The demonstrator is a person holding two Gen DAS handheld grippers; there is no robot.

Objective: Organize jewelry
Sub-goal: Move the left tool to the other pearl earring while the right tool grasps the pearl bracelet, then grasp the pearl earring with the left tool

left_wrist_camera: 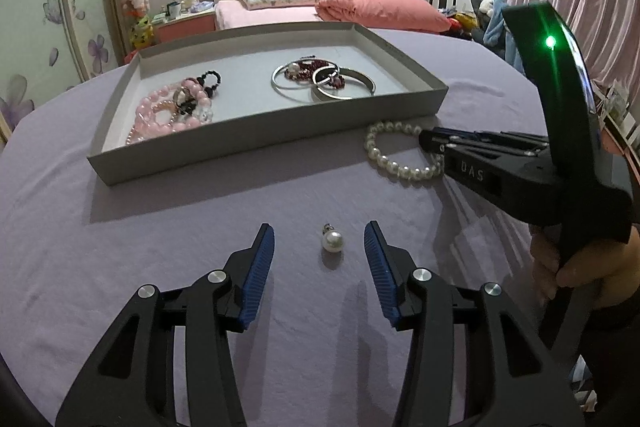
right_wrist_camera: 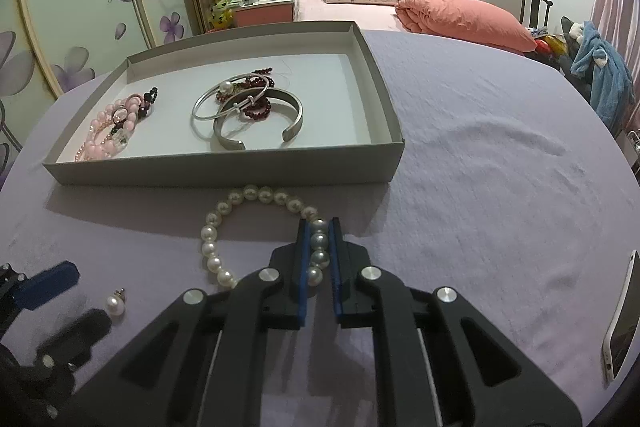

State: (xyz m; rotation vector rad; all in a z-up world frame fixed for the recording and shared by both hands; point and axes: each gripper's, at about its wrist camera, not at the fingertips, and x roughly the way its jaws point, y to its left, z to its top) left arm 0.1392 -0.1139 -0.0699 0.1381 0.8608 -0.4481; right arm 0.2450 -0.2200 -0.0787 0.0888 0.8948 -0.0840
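A white pearl bracelet lies on the lilac cloth just in front of the grey tray. My right gripper is shut on the bracelet's right side, with pearls pinched between its blue pads. The same bracelet and the right gripper appear at the right of the left wrist view. A single pearl earring rests on the cloth between the blue pads of my left gripper, which is open and not touching it. The earring also shows at the lower left of the right wrist view.
The tray holds pink bead bracelets, silver bangles and dark red beads. A phone lies at the cloth's right edge. A bed, a chair and curtains stand behind. A hand grips the right tool's handle.
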